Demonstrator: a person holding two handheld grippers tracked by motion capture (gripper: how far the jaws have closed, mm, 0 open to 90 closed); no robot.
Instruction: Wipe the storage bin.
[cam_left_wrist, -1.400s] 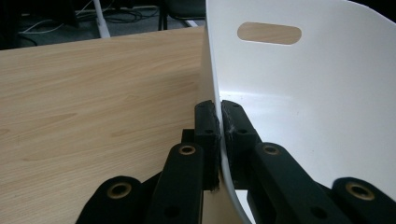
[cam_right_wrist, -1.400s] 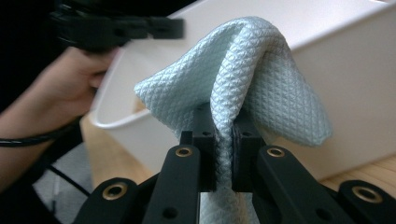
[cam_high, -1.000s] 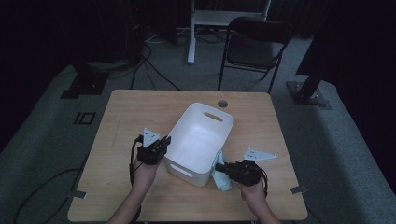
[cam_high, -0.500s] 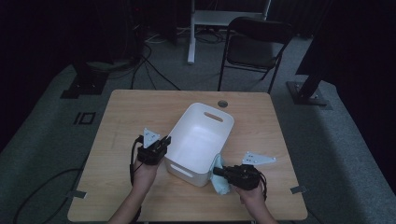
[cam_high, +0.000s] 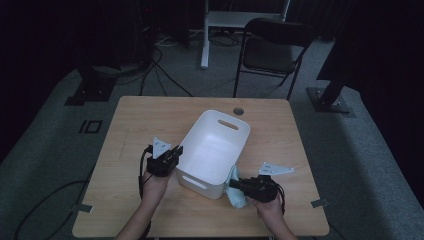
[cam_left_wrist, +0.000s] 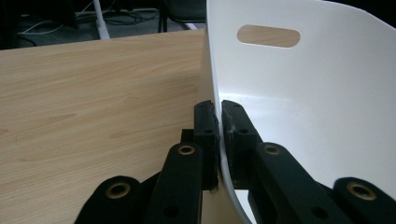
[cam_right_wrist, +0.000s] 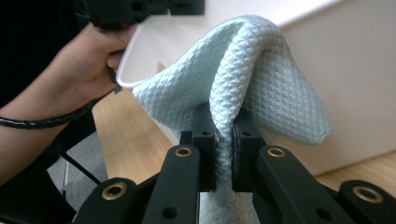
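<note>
1. The pale blue cloth (cam_right_wrist: 243, 79) is pinched in my right gripper (cam_right_wrist: 223, 135) – a fold of its quilted weave is squeezed between the two black jaws, which have closed right down on it. The rest billows up and over the jaws, so their tips are partly covered, and the cloth's lower end is cut off at the bottom of the right gripper view.
2. From the high view the cloth (cam_high: 238, 191) sits at the near right corner of the white bin (cam_high: 215, 142), against its outer wall; whether its lower edge touches the table (cam_high: 125, 130) I cannot tell.
3. My left gripper (cam_left_wrist: 219, 126) is clamped on the bin's near left wall (cam_left_wrist: 299, 116) – one jaw outside, one inside, the thin plastic tight between the pads.
4. In the high view my left gripper (cam_high: 175, 151) is small and dark; its jaws are hard to make out there, and my right gripper (cam_high: 235, 184) is likewise a dark shape.
5. The bin stands at the middle of the table, skewed, its far handle slot visible.
6. Beyond the table a black folding chair (cam_high: 272, 50) stands in deep gloom
</note>
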